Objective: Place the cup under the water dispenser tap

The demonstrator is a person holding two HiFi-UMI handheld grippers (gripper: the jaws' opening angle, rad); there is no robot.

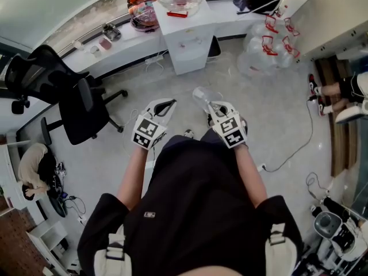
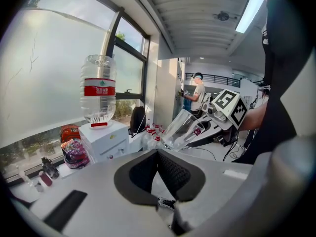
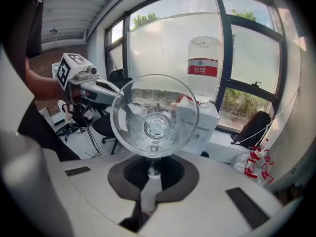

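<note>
Your right gripper (image 3: 149, 174) has its fingers closed on the cup (image 3: 155, 115). They pinch the clear wall at its near edge, and the cup is held in the air with its base showing dead centre ahead of the fingers. Your left gripper (image 2: 158, 153) has its fingers tip to tip with nothing between them; the cup sits ahead-right of them, tilted. The water dispenser (image 1: 187, 38) is straight ahead of the right fingers and well apart from the cup, a white box backed against the tabletop (image 1: 230, 10) under the window. There is open floor (image 1: 172, 85) between the fingers and its front. Edges to mind:
- an office chair (image 1: 75, 105) left of the left fingers
- a heap of empty jugs (image 1: 265, 48) with red handles, ahead-right of the right fingers
- a loose cable (image 1: 299, 147) on the floor to the right

Writing: the bottle (image 3: 203, 68) on the dispenser has a red band with white print, too small to read. Both gripper cubes carry black-and-white square markers.
</note>
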